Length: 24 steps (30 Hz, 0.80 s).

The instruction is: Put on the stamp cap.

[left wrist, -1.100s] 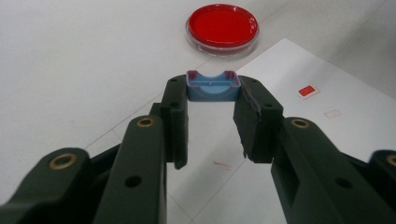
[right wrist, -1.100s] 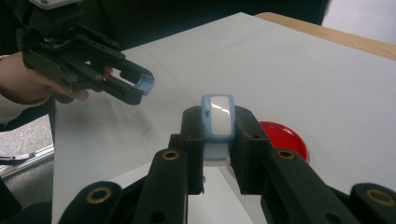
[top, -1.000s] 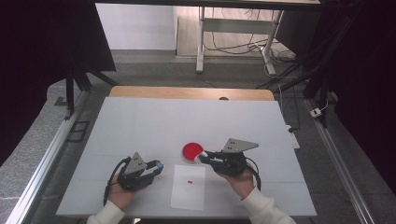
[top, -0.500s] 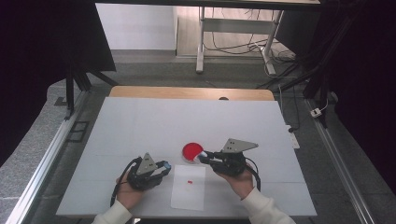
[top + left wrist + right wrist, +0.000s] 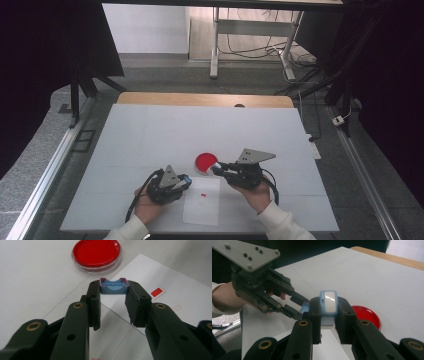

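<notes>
Both grippers are clamped: left gripper (image 5: 114,293) on a blue cap (image 5: 114,286), right gripper (image 5: 329,310) on a blue-white case (image 5: 328,305).
Joining seems in hand; next, cap and case must be aligned beside the red dish (image 5: 205,161).

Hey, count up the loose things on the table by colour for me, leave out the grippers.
Red: 1, the round dish.
Blue: 2, the cap in the left gripper and the blue-and-white piece in the right gripper.
White: 1, the paper sheet with a red mark.
Total: 4.

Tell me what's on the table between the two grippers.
High view: the top of a white paper sheet, bearing a small red mark, lies between the left gripper and the right gripper.
</notes>
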{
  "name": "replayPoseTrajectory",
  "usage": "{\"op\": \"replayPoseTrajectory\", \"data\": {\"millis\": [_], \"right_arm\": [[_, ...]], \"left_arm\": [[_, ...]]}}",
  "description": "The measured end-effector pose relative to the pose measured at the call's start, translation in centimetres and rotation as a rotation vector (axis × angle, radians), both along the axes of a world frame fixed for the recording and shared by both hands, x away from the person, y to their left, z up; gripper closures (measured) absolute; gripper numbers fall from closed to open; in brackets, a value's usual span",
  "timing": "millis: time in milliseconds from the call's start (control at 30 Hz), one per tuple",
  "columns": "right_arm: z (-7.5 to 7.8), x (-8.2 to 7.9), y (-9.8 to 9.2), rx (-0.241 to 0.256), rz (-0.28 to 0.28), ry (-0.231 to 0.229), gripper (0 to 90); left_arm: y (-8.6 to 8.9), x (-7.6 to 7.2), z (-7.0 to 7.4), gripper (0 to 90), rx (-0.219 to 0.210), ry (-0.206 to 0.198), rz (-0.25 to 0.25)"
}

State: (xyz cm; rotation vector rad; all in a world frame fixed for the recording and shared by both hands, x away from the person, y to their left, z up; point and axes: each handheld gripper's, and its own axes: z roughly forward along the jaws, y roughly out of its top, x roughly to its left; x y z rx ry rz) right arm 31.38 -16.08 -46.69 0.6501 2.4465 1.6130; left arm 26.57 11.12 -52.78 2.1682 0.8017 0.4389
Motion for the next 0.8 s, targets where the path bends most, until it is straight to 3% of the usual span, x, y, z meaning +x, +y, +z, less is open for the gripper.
{"op": "replayPoseTrajectory", "data": {"millis": [800], "right_arm": [[-0.2, -0.2, 0.3, -0.009, 0.001, 0.009, 75.0]], "left_arm": [[-2.8, 0.6, -0.5, 65.2, 0.006, -0.017, -0.029]]}}
